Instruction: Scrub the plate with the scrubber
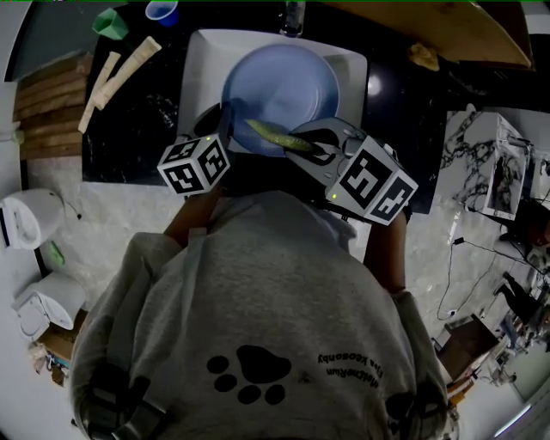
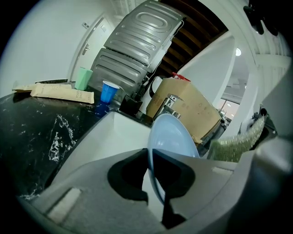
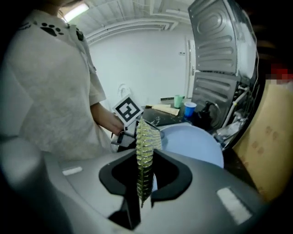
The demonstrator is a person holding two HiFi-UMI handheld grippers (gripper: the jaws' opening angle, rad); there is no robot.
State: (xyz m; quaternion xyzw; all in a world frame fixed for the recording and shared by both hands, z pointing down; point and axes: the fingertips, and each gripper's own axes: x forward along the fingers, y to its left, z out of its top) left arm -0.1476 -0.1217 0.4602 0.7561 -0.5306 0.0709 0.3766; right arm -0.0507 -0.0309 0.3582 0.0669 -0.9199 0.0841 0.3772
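The person in a grey sweatshirt (image 1: 258,292) stands in front of a white sink (image 1: 199,53) that is set into a black marble counter (image 1: 142,112). The blue plate (image 1: 284,82) is held above the sink, tilted up on its edge, with its hollow side turned to the person.

The left gripper (image 1: 220,117) pinches the near left rim of the plate. In the left gripper view, the thin edge of the plate (image 2: 171,135) runs down between the two jaws of this gripper (image 2: 154,183), and they are pressed on it from both sides.

The right gripper (image 1: 314,148) is pinching the scrubber (image 1: 273,134), a flat yellow-green pad. In the right gripper view the scrubber (image 3: 145,151) stands edge-on and upright between the jaws of this gripper (image 3: 143,185), which are tight on its lower part, and the plate (image 3: 197,141) is just behind it. From the head view the scrubber lies across the near rim of the plate. It seems to be at the surface, but I cannot tell for sure whether it touches. It shows also at the right edge of the left gripper view (image 2: 238,141).

At the far left of the counter there are a blue cup (image 1: 161,10), a green cup (image 1: 110,23) and two long paper packets (image 1: 125,67). The tap (image 1: 292,17) is behind the sink.
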